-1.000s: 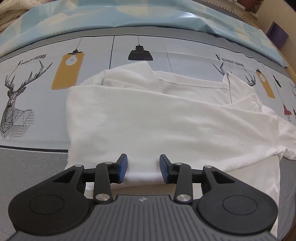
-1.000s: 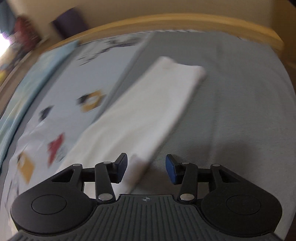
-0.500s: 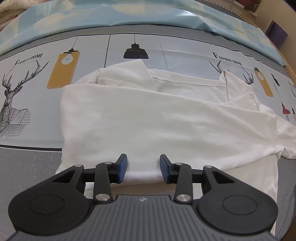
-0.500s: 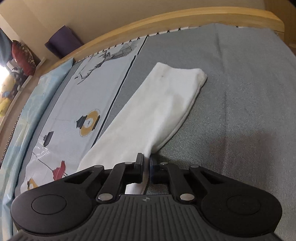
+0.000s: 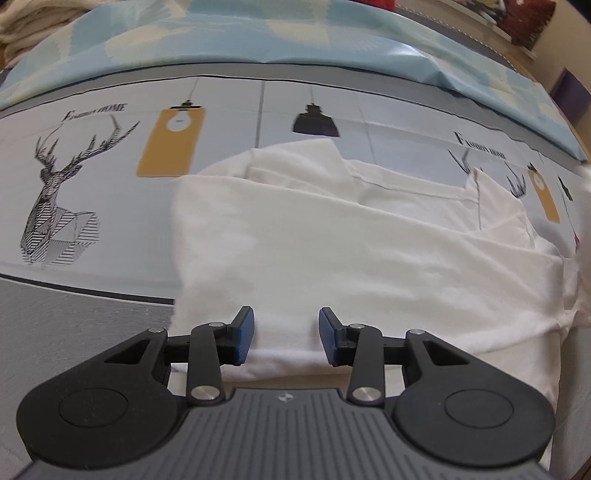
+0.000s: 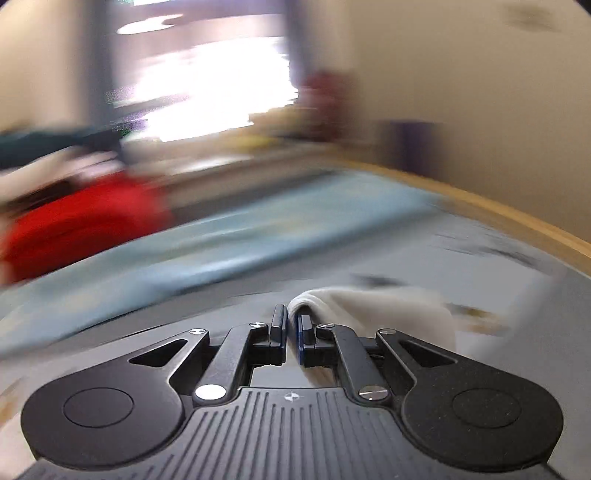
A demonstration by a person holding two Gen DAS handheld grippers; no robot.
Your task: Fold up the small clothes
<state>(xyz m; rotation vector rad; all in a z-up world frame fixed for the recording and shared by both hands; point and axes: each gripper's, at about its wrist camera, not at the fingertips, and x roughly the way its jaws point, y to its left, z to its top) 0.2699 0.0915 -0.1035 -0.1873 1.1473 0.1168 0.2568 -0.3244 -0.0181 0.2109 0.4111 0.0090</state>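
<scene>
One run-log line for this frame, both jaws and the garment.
left gripper: jaws open over white garment | right gripper: jaws shut on white cloth, view blurred | fold unfinished

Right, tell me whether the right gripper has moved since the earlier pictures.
Yes. The right gripper, pinching white cloth, has swung up: the bed's wooden edge sits lower in view, with the room beyond showing.

The shirt (image 5: 354, 254) lay spread on the printed bedsheet (image 5: 110, 192), its folded near edge just before the left gripper (image 5: 282, 334). Behind the shirt a quilt (image 5: 258, 33) ran across the bed. A deer print (image 5: 55, 206) lay left of the shirt. In the right wrist view, a fold of cloth (image 6: 369, 302) sat between the right gripper (image 6: 291, 325) fingers, trailing rightward.
</scene>
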